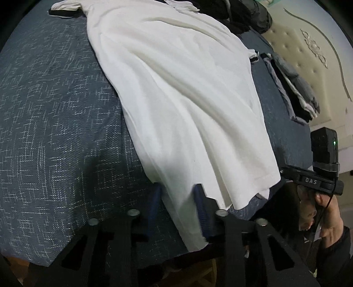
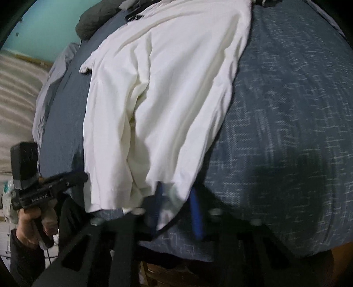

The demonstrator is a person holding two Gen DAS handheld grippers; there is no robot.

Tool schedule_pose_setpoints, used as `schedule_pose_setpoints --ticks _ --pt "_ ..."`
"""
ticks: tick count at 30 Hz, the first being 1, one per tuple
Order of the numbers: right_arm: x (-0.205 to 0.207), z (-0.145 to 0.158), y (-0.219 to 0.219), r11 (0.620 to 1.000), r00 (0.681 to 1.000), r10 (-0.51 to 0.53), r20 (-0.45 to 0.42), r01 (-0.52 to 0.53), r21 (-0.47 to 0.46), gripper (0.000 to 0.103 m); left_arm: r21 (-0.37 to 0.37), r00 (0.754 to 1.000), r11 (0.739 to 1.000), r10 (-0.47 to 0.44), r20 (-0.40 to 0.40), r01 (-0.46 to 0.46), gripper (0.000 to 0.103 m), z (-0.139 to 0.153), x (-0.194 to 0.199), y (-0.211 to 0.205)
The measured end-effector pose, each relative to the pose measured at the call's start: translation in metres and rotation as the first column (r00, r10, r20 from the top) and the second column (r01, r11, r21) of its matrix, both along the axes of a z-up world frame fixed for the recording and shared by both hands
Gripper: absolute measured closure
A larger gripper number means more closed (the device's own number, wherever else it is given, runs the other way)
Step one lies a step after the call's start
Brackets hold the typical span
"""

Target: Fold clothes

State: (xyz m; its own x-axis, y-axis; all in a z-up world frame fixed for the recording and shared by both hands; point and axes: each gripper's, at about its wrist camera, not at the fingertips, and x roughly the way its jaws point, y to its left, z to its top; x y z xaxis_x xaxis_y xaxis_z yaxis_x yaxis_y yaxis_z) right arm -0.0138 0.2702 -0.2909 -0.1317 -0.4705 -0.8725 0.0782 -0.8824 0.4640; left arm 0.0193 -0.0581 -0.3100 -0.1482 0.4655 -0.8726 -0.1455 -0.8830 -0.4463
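We start at the left gripper, whose blue-padded fingers sit either side of the hem corner of the white shirt, jaws drawn in on the cloth so that we read it as pinched. The right gripper does the same at the other hem corner in its own view, fingers closed in around a fold of the hem; that frame is smeared, so the grip there is probably firm, but we cannot swear to it. Each hand shows in the other's camera: the right hand at the left view's edge, the left hand at the right view's edge, so both arms are about equally near the hem.

From the two grippers the shirt runs straight away across the bed, its long axis in line with the way the grippers point, hem nearest us, collar and dark-trimmed sleeves at the far end. It lies flat on the blue cover, with soft lengthwise wrinkles. Beyond it a pile of dark clothes and a folded stack lie near the headboard.

We judge the coming move to be carrying the hem forward along that axis toward the collar.
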Motion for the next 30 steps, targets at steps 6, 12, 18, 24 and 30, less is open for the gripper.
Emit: schedule_pose_setpoints --ticks 6,12,18,24,30 --pt "0.004 0.005 0.008 1.000 0.999 -0.002 -0.032 0.001 -0.024 0.099 -0.003 0.999 1.000 -0.019 -0.027 0.019 0.099 0.005 0.002 -0.002" --pt "0.002 0.029 0.029 1.000 0.996 -0.017 -0.082 0.016 -0.014 0.100 -0.001 0.996 1.000 -0.009 -0.090 0.009 0.100 0.031 0.003 -0.023" --pt "0.000 0.053 0.071 0.998 0.992 -0.050 -0.117 0.053 0.025 0.100 -0.019 0.991 0.999 0.037 -0.132 -0.040 0.100 0.054 0.010 -0.081" --pt "-0.004 0.061 0.096 0.994 0.988 -0.090 -0.126 0.097 0.053 0.100 -0.030 0.985 0.995 0.087 -0.146 -0.092 0.100 0.066 0.006 -0.113" --pt "-0.006 0.070 0.123 0.988 0.984 -0.118 -0.132 0.130 0.080 0.100 -0.046 0.982 0.992 0.112 -0.154 -0.120 0.100 0.079 0.001 -0.133"
